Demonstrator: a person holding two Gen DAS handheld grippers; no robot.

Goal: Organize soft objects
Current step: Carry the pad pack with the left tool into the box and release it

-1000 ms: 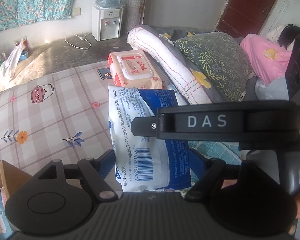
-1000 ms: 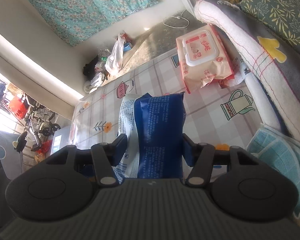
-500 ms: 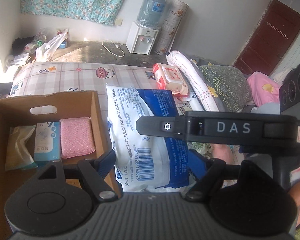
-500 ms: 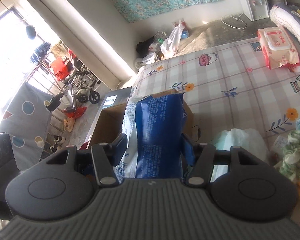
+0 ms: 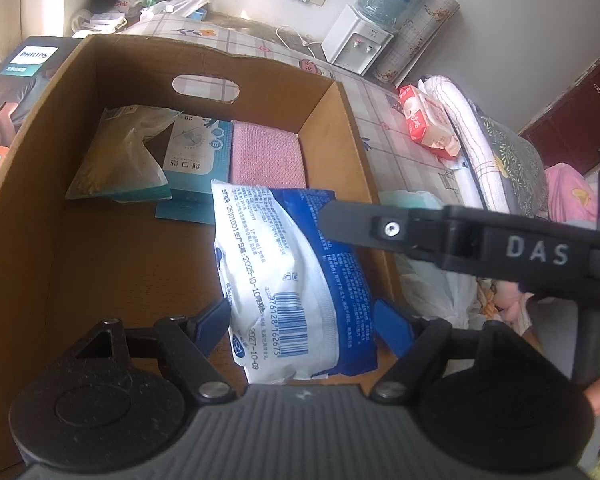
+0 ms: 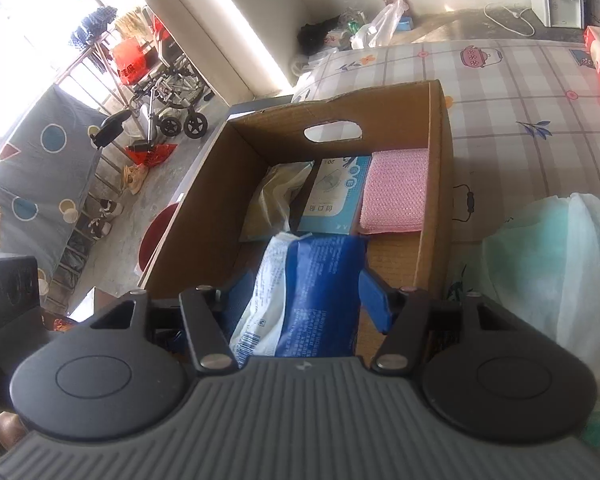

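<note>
Cardboard filled both views now: the box [image 5: 352, 152] had come under my grippers, where a second before I had only the checked bed cover [image 6: 520, 92] and the red wipes pack [image 5: 424, 124] ahead of me. I carried the blue-and-white pack [image 5: 284, 280] across with both hands, and it hung over the near, bare part of the box floor, close to the right wall.

My left gripper [image 5: 300, 320] had the pack's barcoded end between its fingers; the left pad pressed the white film, and I took it as gripping, though the right pad looked barely in contact. My right gripper [image 6: 300, 292] clamped the same pack from the other side, its fingers [image 6: 374, 300] against the blue face, and their spread had hardly altered. In the left view the right gripper's finger lay across the top of the pack.

Along the far wall, under the hand-hole, three things already lay in a row: a clear bag [image 5: 116, 160] in the left corner, a light-blue packet [image 5: 192, 156] in the middle, and a pink cloth [image 5: 266, 152] in the right corner. The pack was not yet down. I judged the carry nearly done: what remained was to lower it into the free space in front of that row and let go.
</note>
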